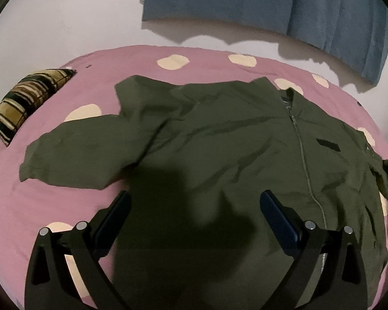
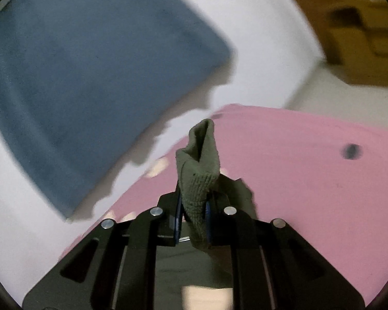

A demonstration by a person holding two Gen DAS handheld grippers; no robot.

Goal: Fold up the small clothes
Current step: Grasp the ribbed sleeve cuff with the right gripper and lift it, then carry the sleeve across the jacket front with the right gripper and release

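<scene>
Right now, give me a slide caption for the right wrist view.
Right hand-held gripper shut on the olive jacket's ribbed cuff, held above the pink bedsheet.

- Olive jacket, zip-front: 1
- Pink spotted bedsheet: 1
- Striped pillow: 1
- Blue curtain: 1
- Tongs: 2, left tongs and right tongs

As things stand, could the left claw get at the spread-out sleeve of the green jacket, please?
Probably yes. The left claw is open over the green jacket, and the sleeve lies flat on the pink bedspread with nothing over it. The striped pillow lies farther off.
</scene>
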